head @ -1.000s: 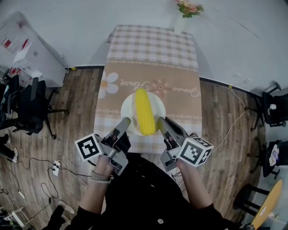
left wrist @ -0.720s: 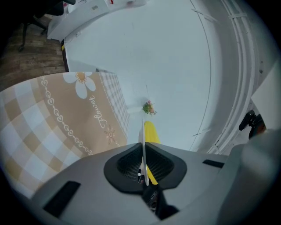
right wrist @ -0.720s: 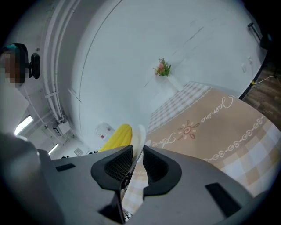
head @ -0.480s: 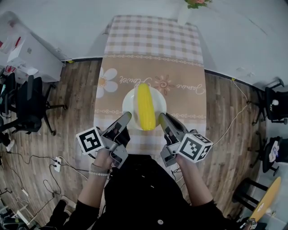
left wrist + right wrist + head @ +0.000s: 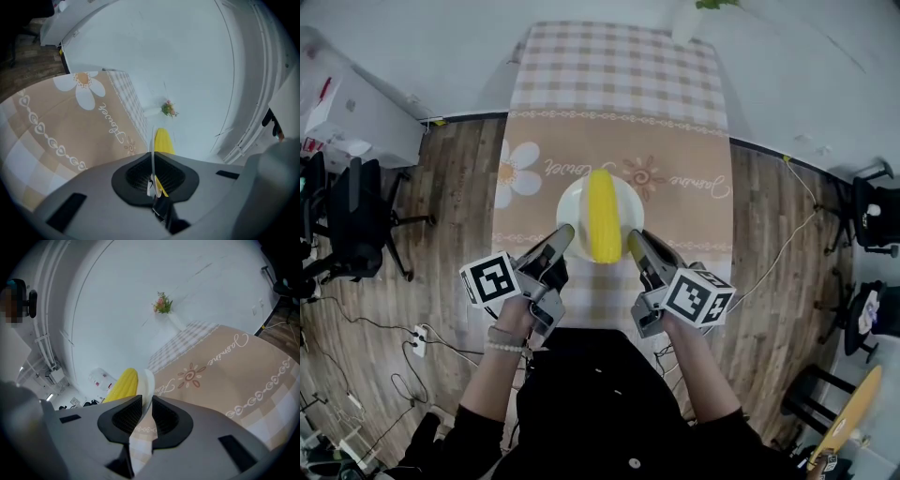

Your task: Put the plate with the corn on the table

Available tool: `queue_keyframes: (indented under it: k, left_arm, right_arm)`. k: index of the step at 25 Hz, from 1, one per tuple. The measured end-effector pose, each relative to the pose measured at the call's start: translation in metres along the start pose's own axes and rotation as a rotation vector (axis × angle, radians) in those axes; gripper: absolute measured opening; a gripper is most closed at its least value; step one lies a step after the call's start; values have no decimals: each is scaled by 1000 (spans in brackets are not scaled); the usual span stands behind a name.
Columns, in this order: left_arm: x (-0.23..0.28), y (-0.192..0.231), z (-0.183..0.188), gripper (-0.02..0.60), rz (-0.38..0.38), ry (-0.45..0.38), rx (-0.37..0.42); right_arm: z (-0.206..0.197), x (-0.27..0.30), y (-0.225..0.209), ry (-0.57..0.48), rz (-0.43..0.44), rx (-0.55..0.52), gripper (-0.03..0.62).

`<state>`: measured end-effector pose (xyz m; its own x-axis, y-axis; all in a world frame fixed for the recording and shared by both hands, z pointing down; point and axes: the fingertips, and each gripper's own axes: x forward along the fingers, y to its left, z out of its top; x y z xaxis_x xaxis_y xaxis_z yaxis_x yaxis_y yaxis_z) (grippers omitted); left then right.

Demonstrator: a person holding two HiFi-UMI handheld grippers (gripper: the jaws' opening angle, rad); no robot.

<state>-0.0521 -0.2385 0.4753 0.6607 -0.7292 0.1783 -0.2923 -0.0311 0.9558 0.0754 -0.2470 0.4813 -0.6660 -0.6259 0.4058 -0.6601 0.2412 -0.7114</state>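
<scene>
A white plate [image 5: 571,200] carries a yellow corn cob [image 5: 602,216] lying lengthwise. It is held over the near half of the table [image 5: 619,103], which has a beige and checked cloth. My left gripper [image 5: 562,232] is shut on the plate's near-left rim, and the thin rim [image 5: 153,157] shows pinched between its pads, with the corn [image 5: 162,140] beyond. My right gripper [image 5: 633,239] is shut on the near-right rim. In the right gripper view the plate edge [image 5: 147,384] sits in the jaws beside the corn [image 5: 123,384].
A white vase with flowers [image 5: 162,303] stands at the table's far end against the wall. Office chairs stand on the wooden floor at the left [image 5: 347,216] and right [image 5: 874,216]. Cables and a power strip [image 5: 417,342] lie on the floor at the near left.
Both grippers have carried the plate with the corn a little farther over the table. Both grips on the rim are the same.
</scene>
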Motion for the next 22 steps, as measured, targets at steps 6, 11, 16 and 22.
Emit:
queue_keyframes:
  k: [6,11,16,22]
  left_arm:
    - [14,20,7,22,23,20,6]
    - [24,38,14,21,47,35,9]
    - [33,51,19,21,58,47,-10]
    - [45,69,24,22,80,67,-20]
  right_arm:
    - [-3,19,-18,19,-30,4,97]
    - [-5,35,-30,36,-51,2,97]
    - [-5,47,-40,52,-74,3,97]
    - [-7,62,-55,73,-110,-2,100]
